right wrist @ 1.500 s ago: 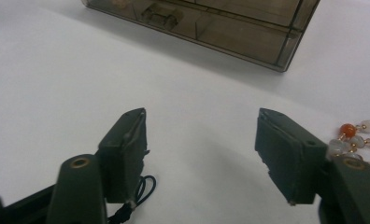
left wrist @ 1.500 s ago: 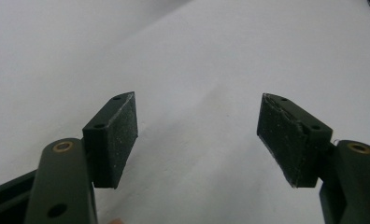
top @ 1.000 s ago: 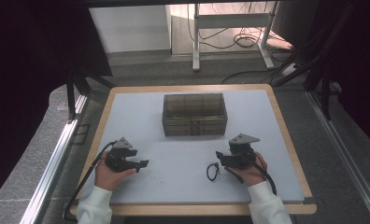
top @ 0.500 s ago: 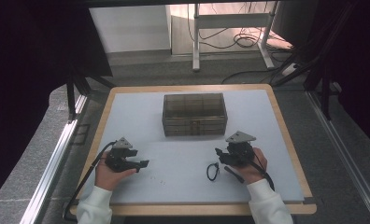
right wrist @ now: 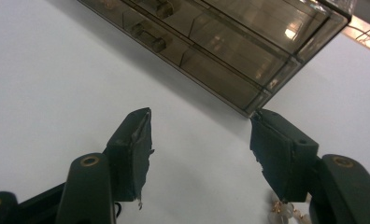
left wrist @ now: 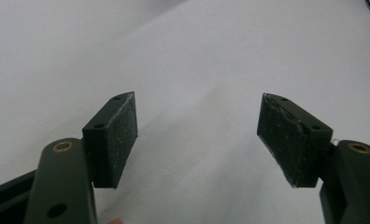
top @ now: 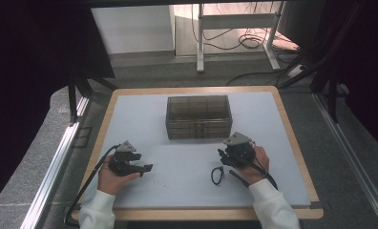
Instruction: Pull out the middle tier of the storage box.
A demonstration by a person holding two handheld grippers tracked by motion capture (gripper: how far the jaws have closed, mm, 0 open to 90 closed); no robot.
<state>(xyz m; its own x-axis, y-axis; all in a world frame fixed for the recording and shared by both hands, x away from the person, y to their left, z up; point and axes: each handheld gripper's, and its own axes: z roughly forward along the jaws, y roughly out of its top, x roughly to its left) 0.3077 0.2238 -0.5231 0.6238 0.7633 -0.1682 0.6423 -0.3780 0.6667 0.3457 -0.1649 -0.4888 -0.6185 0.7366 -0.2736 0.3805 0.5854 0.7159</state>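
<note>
Black loop point(top: 217, 175) is seen lower centre of the high view, just left of right gripper point(top: 227, 157). Drawer knobs on smoked box point(right wrist: 211, 42) are resolved in the right gripper view. Right jaws, just closing, are wide and empty; left gripper point(left wrist: 197, 135) likewise.

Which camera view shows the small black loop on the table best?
The high view: the black loop lies whole on the white table, just left of the right gripper. The left gripper view catches a dark sliver at its top right corner, perhaps the loop. The right gripper view faces the drawer box.

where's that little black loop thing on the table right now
In the high view the black loop lies on the white table, just left of the right gripper and in front of the smoked drawer box.
</note>
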